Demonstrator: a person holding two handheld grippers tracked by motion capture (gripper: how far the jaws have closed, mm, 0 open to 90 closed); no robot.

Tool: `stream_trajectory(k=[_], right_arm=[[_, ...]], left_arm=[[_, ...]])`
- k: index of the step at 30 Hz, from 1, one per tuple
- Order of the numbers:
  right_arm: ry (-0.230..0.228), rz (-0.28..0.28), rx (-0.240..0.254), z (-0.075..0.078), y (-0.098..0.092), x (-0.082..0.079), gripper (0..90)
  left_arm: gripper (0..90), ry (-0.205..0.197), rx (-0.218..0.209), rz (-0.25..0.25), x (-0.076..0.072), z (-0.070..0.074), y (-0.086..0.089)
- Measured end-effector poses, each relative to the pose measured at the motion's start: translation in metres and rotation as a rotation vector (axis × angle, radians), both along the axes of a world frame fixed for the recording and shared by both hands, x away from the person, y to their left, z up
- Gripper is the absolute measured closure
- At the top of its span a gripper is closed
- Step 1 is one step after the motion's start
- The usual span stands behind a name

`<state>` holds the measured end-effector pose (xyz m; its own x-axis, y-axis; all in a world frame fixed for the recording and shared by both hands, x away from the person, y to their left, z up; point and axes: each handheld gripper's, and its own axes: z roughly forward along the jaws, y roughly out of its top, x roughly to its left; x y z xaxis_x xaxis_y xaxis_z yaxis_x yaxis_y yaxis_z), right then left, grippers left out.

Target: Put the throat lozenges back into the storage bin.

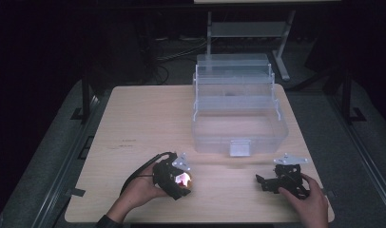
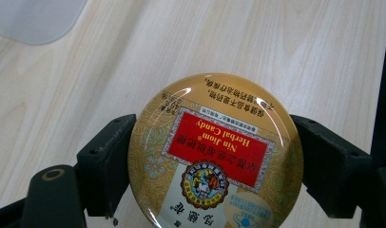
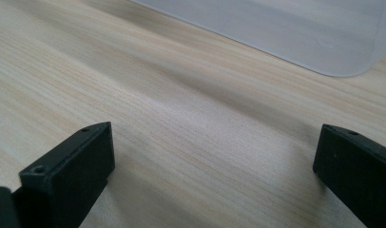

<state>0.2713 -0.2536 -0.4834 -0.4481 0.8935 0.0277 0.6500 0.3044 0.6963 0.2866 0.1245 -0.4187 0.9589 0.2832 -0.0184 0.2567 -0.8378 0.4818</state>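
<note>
Tongs of the left gripper clamp a round gold herbal-candy tin with a red label above the pale wooden table, while the right gripper's tongs stand apart.

Box sits on table, apparently behind both grippers.

High view: dim room, surroundings near black; only the bench lit, from above. Overexposed hot spot at the left tongs. Picture soft, slightly grainy. Left gripper view: bright, sharp; curved white glare streaks across the glossy tin. Right gripper view: even light, bench grain crisp nearby, softer farther off; soft shadow band under the translucent box.
</note>
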Motion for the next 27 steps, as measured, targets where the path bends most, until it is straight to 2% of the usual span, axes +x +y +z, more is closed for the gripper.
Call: stream_trajectory(k=[27], right_arm=[[0.000, 0.000, 0.000, 0.000, 0.000, 0.000, 0.0]], left_arm=[[19.5, -0.015, -0.014, -0.012, 0.011, 0.019, -0.009]])
